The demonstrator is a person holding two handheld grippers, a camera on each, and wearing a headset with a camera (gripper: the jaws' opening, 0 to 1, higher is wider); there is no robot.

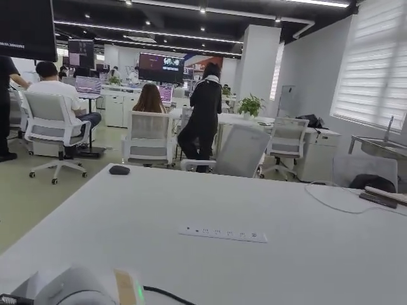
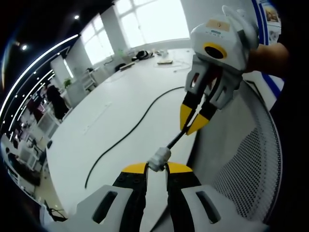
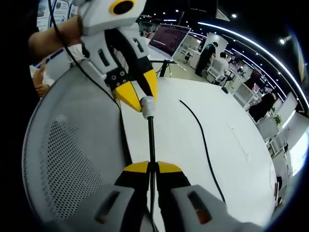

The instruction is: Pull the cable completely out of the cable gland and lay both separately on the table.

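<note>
The left gripper (image 2: 155,168) is clenching the grey cable gland (image 2: 159,157) between its yellow tips, and the right gripper (image 3: 151,166) is gripping the black cable (image 3: 151,137) just beside it, so only a short taut stretch is spanning the two. The rest of the cable is trailing in a long loose curve over the white table (image 1: 191,203). To my eye the pull is going to work best if the two grippers are drawn apart along the line of the cable, not at an angle, with the gland held steady so it is not twisting in the jaws. A long length looks to be waiting to pass through, so I would expect the right gripper to need to let go and take a fresh hold near the gland several times. The pair are working beside a white mesh chair back (image 3: 63,159), near the table edge, and the loose cable could catch on it. Farther along the table a power strip (image 1: 222,233) and a dark mouse (image 1: 119,169) are lying well apart from the cable, leaving plenty of bare surface for setting both pieces down. People are sitting and standing at desks beyond.
</note>
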